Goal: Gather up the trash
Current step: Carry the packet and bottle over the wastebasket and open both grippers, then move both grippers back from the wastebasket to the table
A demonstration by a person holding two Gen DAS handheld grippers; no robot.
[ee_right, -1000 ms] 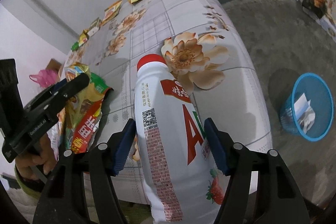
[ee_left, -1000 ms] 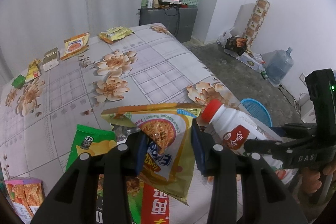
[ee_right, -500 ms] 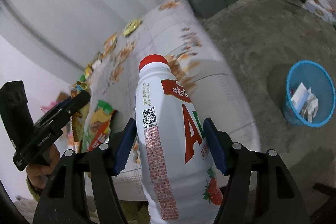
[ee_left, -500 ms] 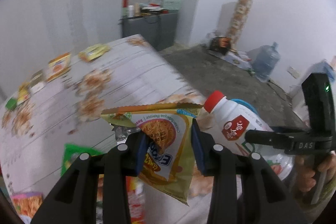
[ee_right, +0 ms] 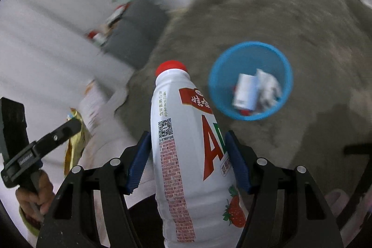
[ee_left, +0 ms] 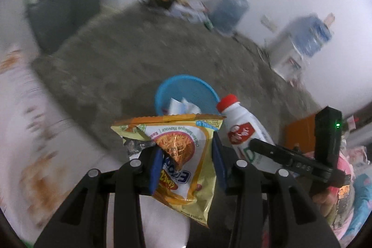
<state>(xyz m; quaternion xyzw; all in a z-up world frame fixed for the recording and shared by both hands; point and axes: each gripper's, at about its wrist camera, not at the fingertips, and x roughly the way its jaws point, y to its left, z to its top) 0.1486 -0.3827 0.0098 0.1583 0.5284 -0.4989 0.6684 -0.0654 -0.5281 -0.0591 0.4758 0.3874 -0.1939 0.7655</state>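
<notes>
My left gripper is shut on a yellow noodle snack packet, held in the air past the table's edge. My right gripper is shut on a white milk-drink bottle with a red cap, upright. The bottle also shows in the left wrist view, to the right of the packet. A blue waste basket with some paper trash in it stands on the floor ahead of both grippers; it also shows in the left wrist view just behind the packet.
The flower-print table is at the left, blurred. A dark cabinet stands at the back left. Water jugs and boxes stand along the far wall. The floor is grey concrete.
Both grippers have swung right, away from the table and toward the blue basket, still holding the packet and the bottle. The basket now sits near the centre of both views.
</notes>
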